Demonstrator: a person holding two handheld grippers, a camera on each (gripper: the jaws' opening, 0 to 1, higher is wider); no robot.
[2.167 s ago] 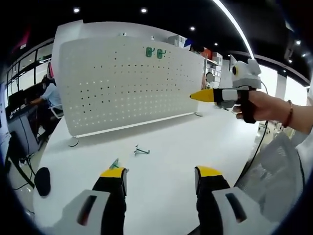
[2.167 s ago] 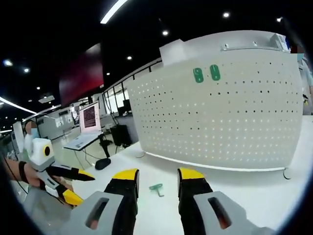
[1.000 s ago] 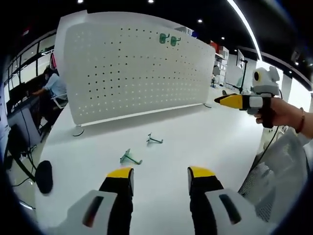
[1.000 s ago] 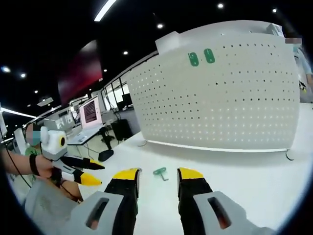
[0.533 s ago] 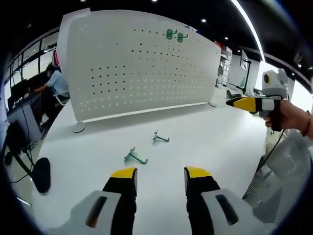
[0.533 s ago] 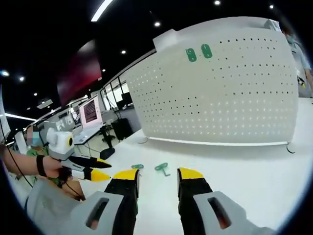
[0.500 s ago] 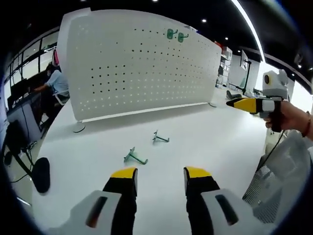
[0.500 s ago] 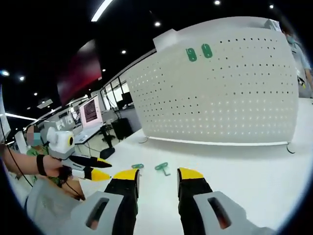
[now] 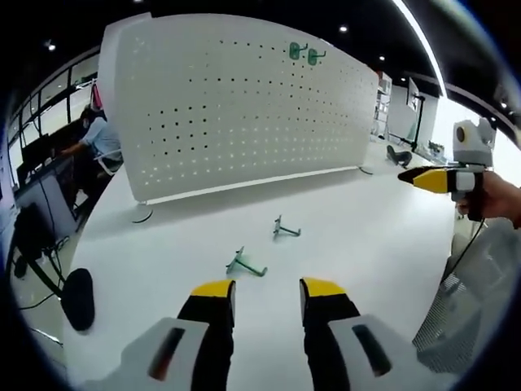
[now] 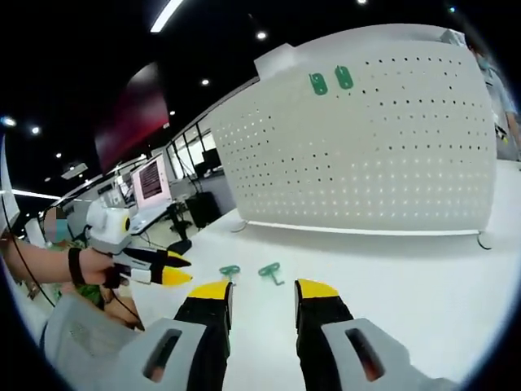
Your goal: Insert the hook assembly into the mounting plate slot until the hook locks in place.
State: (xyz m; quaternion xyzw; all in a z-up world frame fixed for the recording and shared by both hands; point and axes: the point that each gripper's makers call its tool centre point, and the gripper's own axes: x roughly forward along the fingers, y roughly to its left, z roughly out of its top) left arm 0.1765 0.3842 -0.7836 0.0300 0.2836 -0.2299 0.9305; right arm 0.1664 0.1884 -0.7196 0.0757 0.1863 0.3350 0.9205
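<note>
A white pegboard [image 9: 244, 106] stands upright across the white table [image 9: 366, 244]; it also fills the right gripper view as the pegboard [image 10: 366, 147]. Two green hooks [image 9: 303, 53] hang near its top edge, seen too as hooks [image 10: 330, 81]. Two loose green hooks lie on the table: the nearer hook [image 9: 247, 263] just beyond my left gripper [image 9: 267, 289], the other hook [image 9: 285, 230] farther on. Both lie ahead of my right gripper [image 10: 262, 291] as loose hooks [image 10: 249, 272]. Both grippers are open and hold nothing. The right gripper [image 9: 435, 179] hovers at the table's right; the left gripper [image 10: 159, 270] shows at left.
A black object [image 9: 77, 300] lies near the table's left edge. A person [image 9: 94, 138] sits at a desk behind the pegboard's left end. The pegboard rests on small feet [image 9: 142, 216]. Monitors [image 10: 151, 191] stand on desks in the background.
The left gripper's camera has come nearer the two loose hooks, and its jaws stand a little closer together. In the right gripper view a second loose hook has come into sight.
</note>
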